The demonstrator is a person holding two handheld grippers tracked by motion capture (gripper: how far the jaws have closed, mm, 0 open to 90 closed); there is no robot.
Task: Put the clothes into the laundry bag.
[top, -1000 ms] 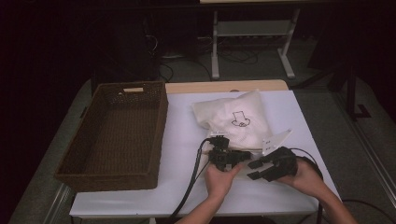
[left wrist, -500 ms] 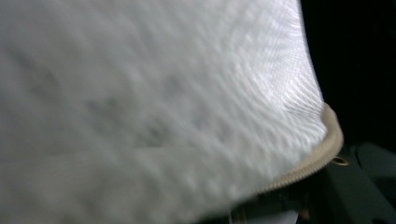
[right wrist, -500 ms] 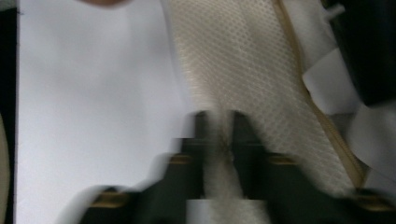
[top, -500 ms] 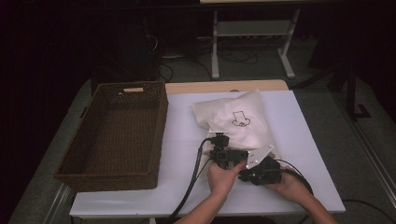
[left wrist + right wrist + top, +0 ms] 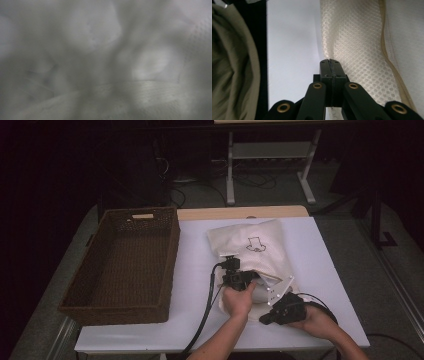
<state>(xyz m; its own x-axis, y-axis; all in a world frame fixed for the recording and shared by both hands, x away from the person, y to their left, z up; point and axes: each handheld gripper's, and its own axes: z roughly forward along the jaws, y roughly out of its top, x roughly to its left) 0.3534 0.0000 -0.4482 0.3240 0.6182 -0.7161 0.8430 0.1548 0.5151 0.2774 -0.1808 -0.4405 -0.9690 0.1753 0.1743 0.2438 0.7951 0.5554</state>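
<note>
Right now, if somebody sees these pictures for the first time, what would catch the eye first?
First, the cream mesh bag lying mid-table on the white table, with both hands working at its near end. The right gripper is shut on the bag's mesh edge; the left gripper is pushed into the fabric. A brown wicker basket stands at the left.

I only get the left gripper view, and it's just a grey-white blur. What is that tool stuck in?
Observer: From above, the left tool has its tip buried in the mouth of a white bag on the table. Its jaws have just been closing; cloth hides what is between them.
Visitor: And the other hand?
Observer: The right tool is shut and seems to pinch the bag's mesh edge.
Visitor: Anything else on the table?
Observer: A brown basket stands left of the bag, with nothing in it.
</note>
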